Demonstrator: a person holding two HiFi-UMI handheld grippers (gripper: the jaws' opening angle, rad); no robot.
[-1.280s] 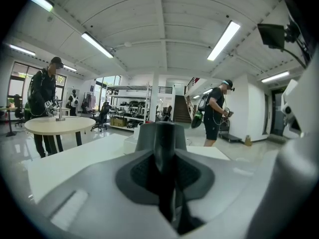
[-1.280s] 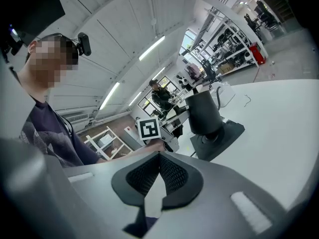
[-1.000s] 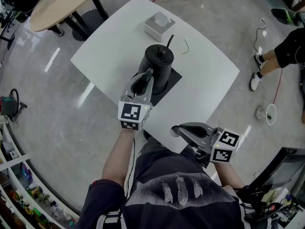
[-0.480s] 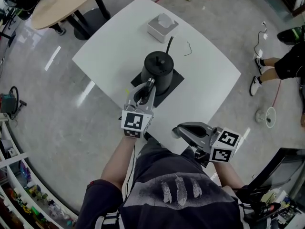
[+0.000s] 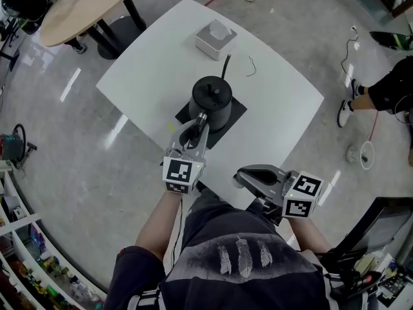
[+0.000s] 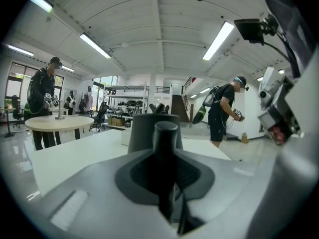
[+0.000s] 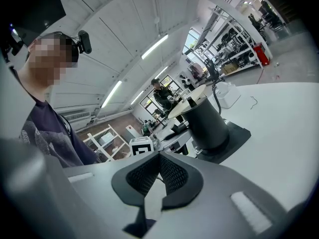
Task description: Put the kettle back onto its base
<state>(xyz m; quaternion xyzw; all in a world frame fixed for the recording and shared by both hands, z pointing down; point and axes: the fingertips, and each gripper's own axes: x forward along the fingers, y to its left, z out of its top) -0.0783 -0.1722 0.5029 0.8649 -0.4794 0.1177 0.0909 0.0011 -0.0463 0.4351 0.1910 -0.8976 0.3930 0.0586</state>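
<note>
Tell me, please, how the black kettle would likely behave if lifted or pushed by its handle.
The kettle looks rigid, so it should move as one piece. Its body widens toward the bottom, so it probably slides before tipping. Gripped only at the handle by the left gripper, it would probably hang off-balance.

The white square table (image 5: 284, 95) carries a white box (image 5: 215, 39) near its far corner. A round wooden table (image 5: 84, 5) stands beyond.

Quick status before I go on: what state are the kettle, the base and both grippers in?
kettle: upright, lid on, standing on its base.
base: lying flat under the kettle.
left gripper: shut on the kettle's handle.
right gripper: shut, empty, away from the kettle.
</note>
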